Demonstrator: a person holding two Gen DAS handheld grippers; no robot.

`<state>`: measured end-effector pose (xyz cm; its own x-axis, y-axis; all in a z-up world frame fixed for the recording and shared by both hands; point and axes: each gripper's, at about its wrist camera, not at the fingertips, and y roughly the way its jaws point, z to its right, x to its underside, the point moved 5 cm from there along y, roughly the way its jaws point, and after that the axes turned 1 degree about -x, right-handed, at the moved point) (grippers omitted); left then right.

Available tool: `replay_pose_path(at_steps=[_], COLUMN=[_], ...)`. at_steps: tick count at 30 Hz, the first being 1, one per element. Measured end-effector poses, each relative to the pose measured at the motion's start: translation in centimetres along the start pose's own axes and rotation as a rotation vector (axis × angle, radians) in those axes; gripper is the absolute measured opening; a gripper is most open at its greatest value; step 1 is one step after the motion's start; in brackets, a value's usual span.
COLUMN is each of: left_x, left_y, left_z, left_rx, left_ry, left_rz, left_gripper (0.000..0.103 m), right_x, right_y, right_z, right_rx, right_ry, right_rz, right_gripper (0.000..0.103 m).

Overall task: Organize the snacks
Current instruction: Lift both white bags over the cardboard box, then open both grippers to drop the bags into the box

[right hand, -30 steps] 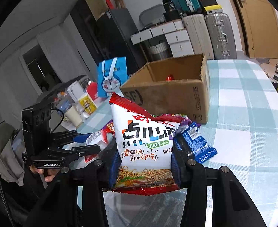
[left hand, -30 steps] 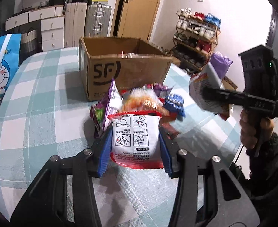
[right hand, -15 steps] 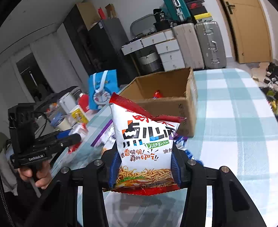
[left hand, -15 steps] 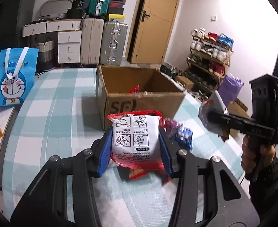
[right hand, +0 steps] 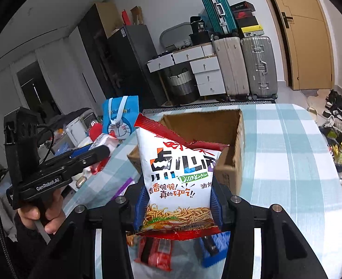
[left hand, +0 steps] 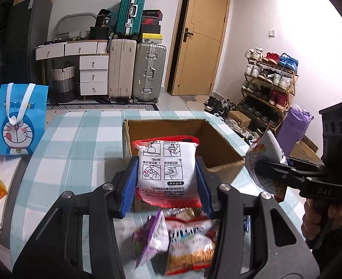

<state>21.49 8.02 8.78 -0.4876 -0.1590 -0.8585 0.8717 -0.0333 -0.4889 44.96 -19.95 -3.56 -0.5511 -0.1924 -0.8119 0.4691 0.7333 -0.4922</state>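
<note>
My left gripper (left hand: 166,183) is shut on a white, red-edged snack packet (left hand: 167,167) showing its printed back, held in the air in front of the open cardboard box (left hand: 219,148). My right gripper (right hand: 177,202) is shut on a white and red noodle snack bag (right hand: 177,174), also raised before the same box (right hand: 231,169). Each gripper appears in the other's view: the right gripper (left hand: 261,165) with its bag at the right, the left gripper (right hand: 105,150) with its packet at the left. Several loose snack packets (left hand: 184,239) lie on the checked tablecloth below.
A blue cartoon gift bag (left hand: 19,118) stands at the table's left edge. A red packet (right hand: 157,251) and a blue packet (right hand: 212,246) lie under the right gripper. Suitcases (left hand: 136,69), drawers and a shoe rack (left hand: 268,83) line the room behind the table.
Both grippers have risen and moved toward the box with their packets. The snack pile has dropped to the bottom of both views and the box opening now shows from above.
</note>
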Motion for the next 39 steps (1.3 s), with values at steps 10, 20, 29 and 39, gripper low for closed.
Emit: replay_pose_path(at_steps=[10,20,29,39], left_x=[-3.0,-3.7,-2.9,-2.4], left_y=[5.3,11.8,15.7,17.4], left_z=[-0.9,-2.1,-1.7,-1.5], left_rx=[-0.031,-0.047,-0.07,-0.117], left_ry=[-0.003,-0.016,0.029,0.057], left_rz=[-0.009,-0.056,-0.085,-0.105], left_gripper=[0.043,0.043,0.043,0.049], right_x=[-3.5,-5.4,-5.9,-5.5], right_y=[2.4,5.2,7.9,10.9], right_z=[1.4,3.5,4.8,5.2], right_rx=[0.006,0.002,0.0,0.034], right_ry=[0.018,0.041,0.047,0.039], right_rz=[0.027,0.028,0.011,-0.046], right_gripper=[0.046,0.046,0.046,0.047])
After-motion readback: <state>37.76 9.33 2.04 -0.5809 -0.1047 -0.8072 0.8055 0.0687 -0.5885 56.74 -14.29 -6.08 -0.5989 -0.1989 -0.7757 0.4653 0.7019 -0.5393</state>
